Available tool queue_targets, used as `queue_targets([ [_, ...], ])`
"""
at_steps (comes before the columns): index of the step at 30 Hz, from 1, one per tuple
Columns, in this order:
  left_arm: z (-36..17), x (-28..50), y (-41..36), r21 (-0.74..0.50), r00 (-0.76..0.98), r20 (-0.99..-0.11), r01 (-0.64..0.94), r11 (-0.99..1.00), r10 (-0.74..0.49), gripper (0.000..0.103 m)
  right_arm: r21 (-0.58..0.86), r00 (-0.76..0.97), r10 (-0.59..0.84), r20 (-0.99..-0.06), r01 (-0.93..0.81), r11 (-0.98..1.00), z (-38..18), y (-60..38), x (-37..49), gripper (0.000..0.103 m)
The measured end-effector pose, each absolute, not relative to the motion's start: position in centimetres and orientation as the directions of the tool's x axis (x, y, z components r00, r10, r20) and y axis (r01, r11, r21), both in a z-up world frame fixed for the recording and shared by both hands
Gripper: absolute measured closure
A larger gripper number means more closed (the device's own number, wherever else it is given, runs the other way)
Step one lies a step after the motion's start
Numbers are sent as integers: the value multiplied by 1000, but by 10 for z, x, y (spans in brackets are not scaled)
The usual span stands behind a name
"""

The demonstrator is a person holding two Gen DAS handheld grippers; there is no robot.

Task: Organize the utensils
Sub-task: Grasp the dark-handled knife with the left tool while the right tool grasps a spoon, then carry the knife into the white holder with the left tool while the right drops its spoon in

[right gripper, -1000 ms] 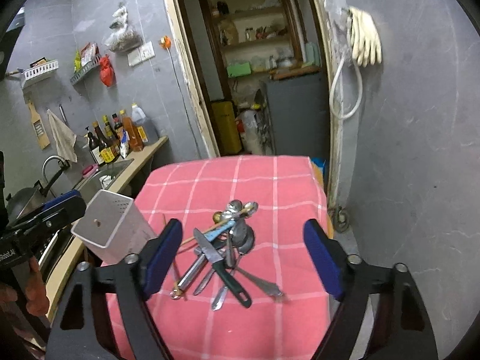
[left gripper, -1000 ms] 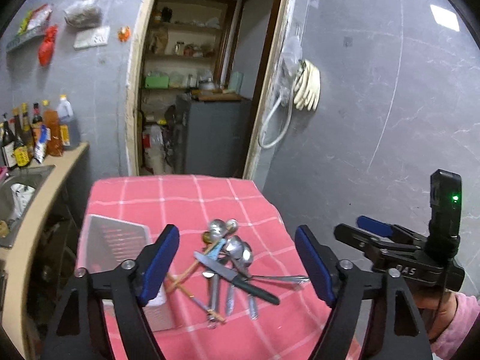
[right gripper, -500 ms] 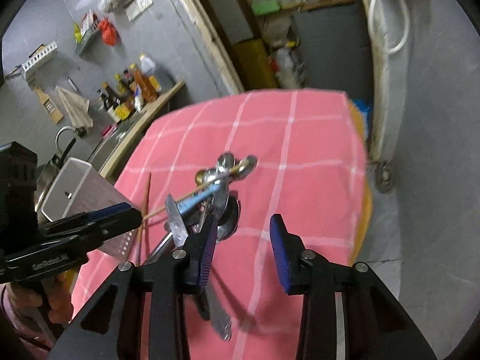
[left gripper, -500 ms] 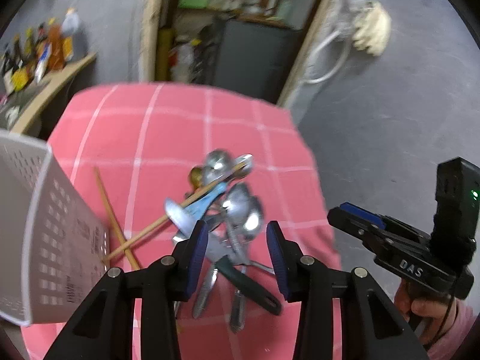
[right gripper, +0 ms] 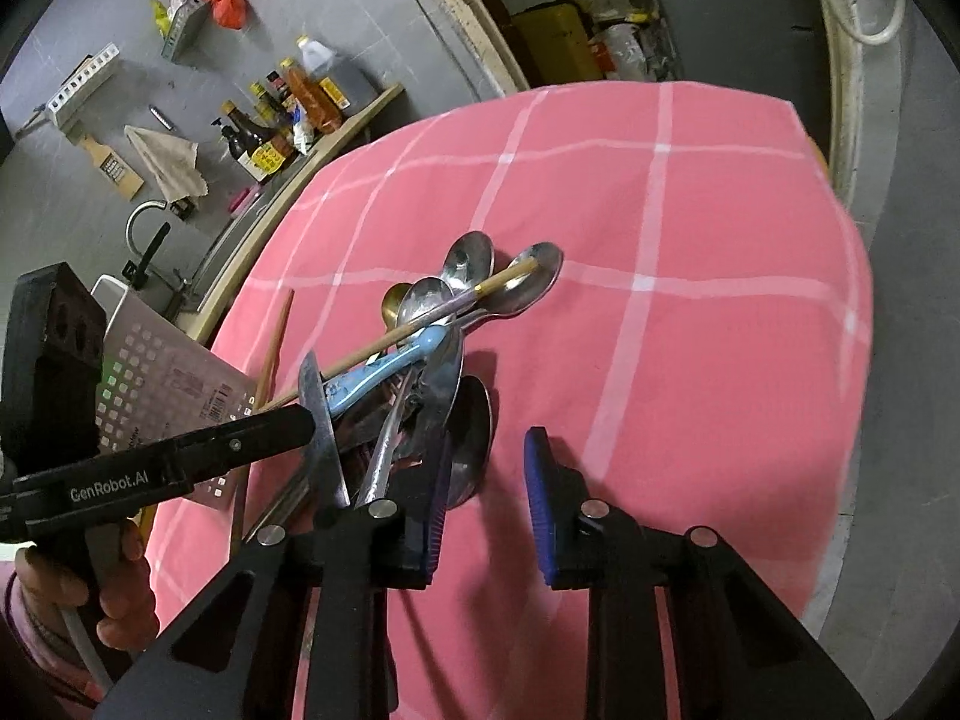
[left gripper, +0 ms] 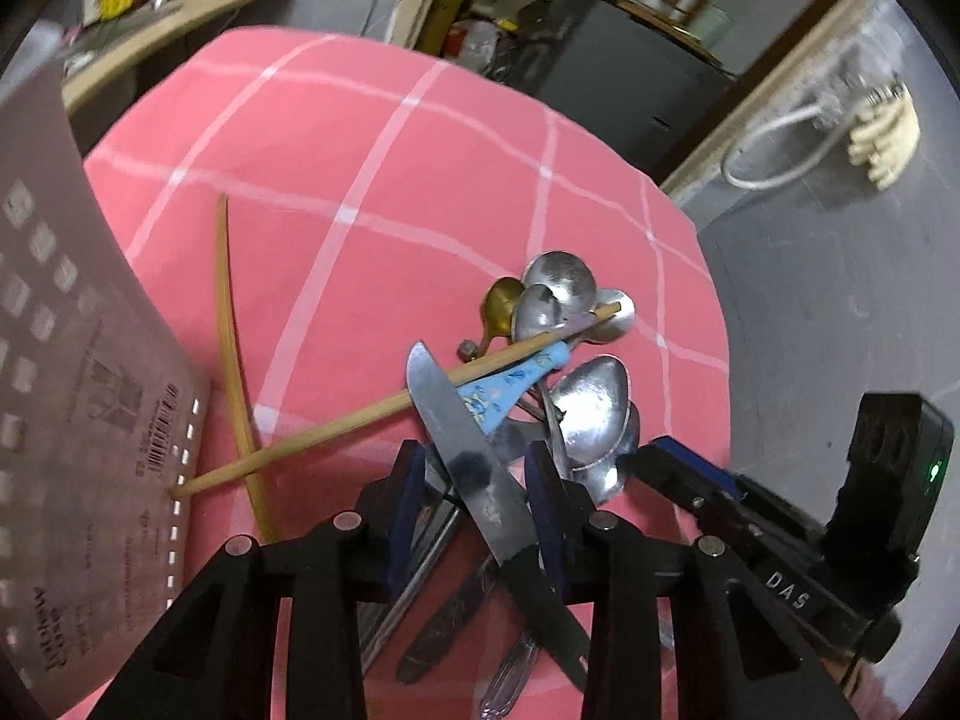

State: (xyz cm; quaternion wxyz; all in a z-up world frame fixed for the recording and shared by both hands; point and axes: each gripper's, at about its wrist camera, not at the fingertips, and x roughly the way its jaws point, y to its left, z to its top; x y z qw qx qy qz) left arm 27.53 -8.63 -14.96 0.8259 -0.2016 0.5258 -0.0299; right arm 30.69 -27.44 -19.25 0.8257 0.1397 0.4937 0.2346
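Cut off by the left edge: the perforated white holder (left gripper: 72, 396); hidden behind the left gripper (left gripper: 477, 495): the lower knife (left gripper: 462, 456) blade and the handles under it; blurred past reading: the bottle labels (right gripper: 270, 159) on the counter.

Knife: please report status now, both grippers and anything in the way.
Left gripper astride knife, not clamped. Right gripper open, empty, beside pile. Chopstick lies across blade; spoons crowd it.
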Motion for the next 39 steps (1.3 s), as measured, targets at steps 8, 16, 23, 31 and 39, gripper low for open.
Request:
queue_targets([
  [8, -159, 286, -72, -404, 442, -852, -217, 889, -279, 83, 474, 371, 544, -753, -269, 839, -196, -270, 316, 82],
  [16, -157, 289, -72, -424, 441, -848, -232, 875, -294, 91, 492, 346, 552, -759, -252, 834, -202, -276, 322, 98],
  [23, -141, 286, -80, -438, 454, -829, -163, 884, -327, 100, 498, 366, 544, -756, -219, 839, -196, -282, 310, 100],
  [31, -97, 274, -90, -435, 518, -782, -57, 898, -346, 101, 410, 531, 433, -728, -170, 896, -151, -298, 267, 101],
  [39, -31, 245, -83, -383, 668, -666, 73, 921, -330, 101, 186, 765, 206, -610, -114, 976, -65, -298, 231, 101],
])
